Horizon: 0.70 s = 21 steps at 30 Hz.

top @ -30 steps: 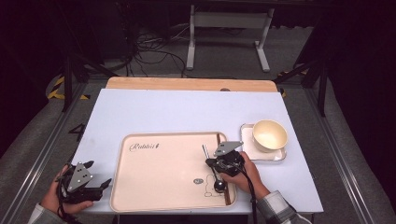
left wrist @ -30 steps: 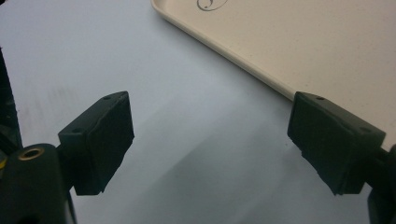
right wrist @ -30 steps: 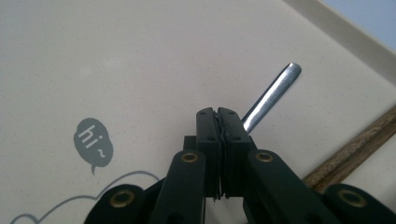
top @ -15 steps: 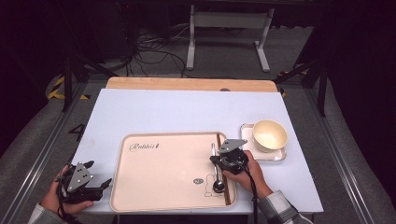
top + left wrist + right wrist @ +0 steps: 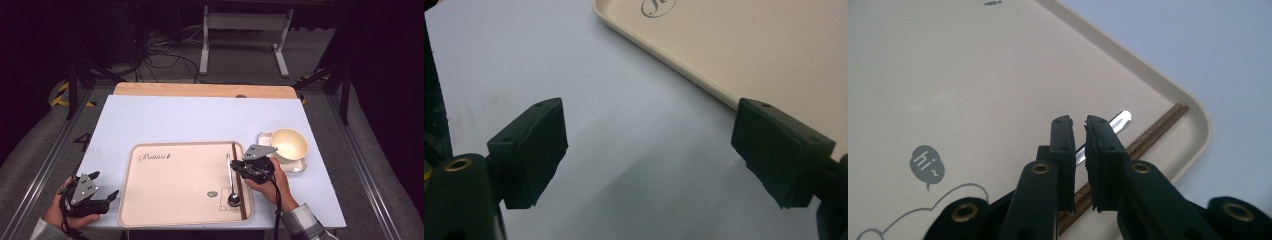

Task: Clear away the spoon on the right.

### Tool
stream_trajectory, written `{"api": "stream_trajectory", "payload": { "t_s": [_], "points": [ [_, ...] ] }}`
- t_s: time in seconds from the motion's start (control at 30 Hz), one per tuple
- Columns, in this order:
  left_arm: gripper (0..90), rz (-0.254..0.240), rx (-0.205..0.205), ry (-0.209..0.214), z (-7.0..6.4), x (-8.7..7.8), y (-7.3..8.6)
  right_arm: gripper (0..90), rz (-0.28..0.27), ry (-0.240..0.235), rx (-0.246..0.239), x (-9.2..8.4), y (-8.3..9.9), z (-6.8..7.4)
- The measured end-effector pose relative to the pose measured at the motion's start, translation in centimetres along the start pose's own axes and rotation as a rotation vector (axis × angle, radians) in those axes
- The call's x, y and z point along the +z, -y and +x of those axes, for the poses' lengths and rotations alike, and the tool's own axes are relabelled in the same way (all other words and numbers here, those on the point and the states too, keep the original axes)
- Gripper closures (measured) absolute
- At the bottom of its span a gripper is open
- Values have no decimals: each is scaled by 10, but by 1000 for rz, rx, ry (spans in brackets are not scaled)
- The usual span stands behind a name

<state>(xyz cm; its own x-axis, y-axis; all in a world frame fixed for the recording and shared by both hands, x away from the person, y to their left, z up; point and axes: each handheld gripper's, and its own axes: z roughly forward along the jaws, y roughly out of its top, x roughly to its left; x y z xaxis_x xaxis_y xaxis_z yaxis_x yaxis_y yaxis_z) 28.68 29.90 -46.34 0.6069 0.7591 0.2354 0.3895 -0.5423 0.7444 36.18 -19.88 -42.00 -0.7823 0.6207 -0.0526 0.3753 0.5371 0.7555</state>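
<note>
A cream tray [image 5: 175,185] lies at the front of the white table. A metal spoon [image 5: 230,177] and a pair of dark wooden chopsticks [image 5: 239,182] lie side by side along its right side. My right gripper [image 5: 240,169] hovers just above the spoon's handle. Its jaws have just been opening, a narrow gap shows between the pads, and nothing is pinched. In the right gripper view the gripper [image 5: 1079,125] points over the spoon handle [image 5: 1120,120] and chopsticks [image 5: 1153,135]. My left gripper [image 5: 104,185] rests open beside the tray's left edge, its gap [image 5: 649,150] over bare table.
A cream bowl [image 5: 289,144] stands on a white square saucer [image 5: 300,166] just right of the tray. A wooden board [image 5: 205,90] runs along the table's far edge. The tray's edge [image 5: 704,82] lies close to the left gripper.
My right gripper has lifted a little and drawn to the right, with its jaws parting slightly. The spoon stays on the tray. The left gripper has not moved.
</note>
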Motion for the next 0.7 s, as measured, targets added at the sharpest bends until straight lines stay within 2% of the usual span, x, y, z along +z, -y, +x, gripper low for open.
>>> {"api": "stream_trajectory", "payload": {
  "t_s": [0.1, 0.27, 0.53, 0.6, 0.7],
  "points": [
    [155, 1, -3, -4, 1, 0, 0, 829, -11, 10, 4, -4, 0, -2],
    [153, 2, 4, -3, 1, 1, 0, 819, -28, 53, 5, -13, -2, -4],
    [153, 6, 13, -1, 1, 1, -1, 727, -65, 102, 36, -28, -4, -13],
    [153, 8, 15, -3, 0, 1, 0, 687, -74, 103, 51, -32, -4, -16],
    [154, 8, 16, 0, 0, 2, -1, 675, -83, 110, 60, -36, -4, -18]
  ]
}}
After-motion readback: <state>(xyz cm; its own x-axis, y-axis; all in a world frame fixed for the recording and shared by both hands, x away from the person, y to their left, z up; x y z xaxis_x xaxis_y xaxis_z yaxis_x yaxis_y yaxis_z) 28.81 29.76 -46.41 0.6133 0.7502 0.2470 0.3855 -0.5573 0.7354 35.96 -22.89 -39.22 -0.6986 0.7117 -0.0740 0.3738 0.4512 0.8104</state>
